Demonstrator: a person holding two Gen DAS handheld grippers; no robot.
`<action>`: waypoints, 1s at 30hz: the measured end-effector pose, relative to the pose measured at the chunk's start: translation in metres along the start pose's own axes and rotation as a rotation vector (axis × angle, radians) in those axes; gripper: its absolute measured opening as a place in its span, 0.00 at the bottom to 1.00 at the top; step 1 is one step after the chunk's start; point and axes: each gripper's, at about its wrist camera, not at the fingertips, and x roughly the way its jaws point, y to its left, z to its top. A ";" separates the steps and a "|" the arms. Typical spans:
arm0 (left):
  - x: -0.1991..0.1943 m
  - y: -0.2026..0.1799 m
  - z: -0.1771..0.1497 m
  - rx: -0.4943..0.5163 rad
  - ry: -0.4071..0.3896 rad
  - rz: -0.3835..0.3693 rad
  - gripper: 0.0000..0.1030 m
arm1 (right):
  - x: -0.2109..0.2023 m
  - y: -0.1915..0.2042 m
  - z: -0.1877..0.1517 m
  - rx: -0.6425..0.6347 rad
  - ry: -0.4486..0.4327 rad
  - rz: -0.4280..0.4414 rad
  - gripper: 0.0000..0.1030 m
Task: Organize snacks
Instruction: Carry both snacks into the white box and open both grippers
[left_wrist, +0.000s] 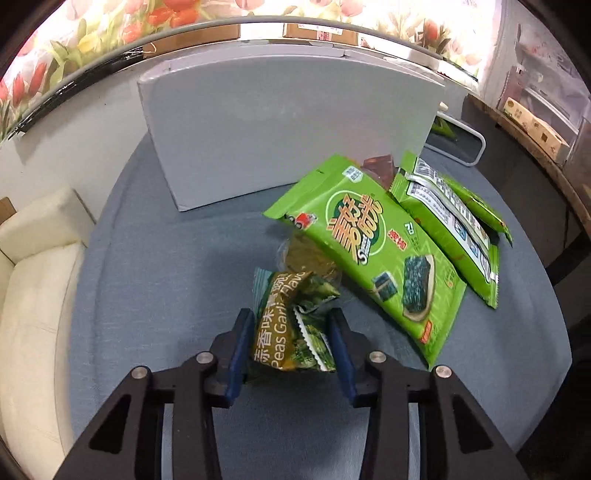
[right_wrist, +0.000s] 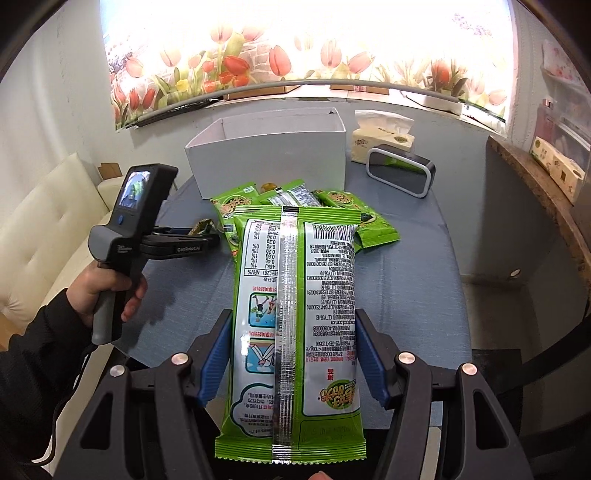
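Note:
My left gripper (left_wrist: 291, 332) is shut on a small garlic-peas packet (left_wrist: 291, 328), held just above the blue table (left_wrist: 155, 266). Beside it lies a pile of green seaweed snack bags (left_wrist: 373, 254) in front of a white open box (left_wrist: 280, 125). My right gripper (right_wrist: 291, 339) is shut on a large green snack bag (right_wrist: 295, 321), back side up, held above the table (right_wrist: 413, 280). The left gripper (right_wrist: 192, 240) also shows in the right wrist view, beside the pile (right_wrist: 332, 203). The box (right_wrist: 269, 155) stands behind the pile.
A tissue pack (right_wrist: 380, 142) and a black-framed rounded device (right_wrist: 400, 170) stand right of the box. A cream sofa (left_wrist: 33, 280) is at the left. A wooden counter (right_wrist: 546, 195) with small cartons runs along the right.

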 end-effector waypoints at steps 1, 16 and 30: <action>-0.006 0.000 -0.002 -0.004 -0.005 -0.005 0.43 | 0.001 0.001 0.000 -0.003 0.001 0.004 0.65; -0.131 0.024 0.086 -0.076 -0.228 -0.081 0.43 | 0.055 0.022 0.133 -0.059 -0.108 0.067 0.65; -0.075 0.067 0.220 -0.149 -0.209 -0.129 0.43 | 0.190 0.000 0.297 -0.019 -0.058 0.085 0.65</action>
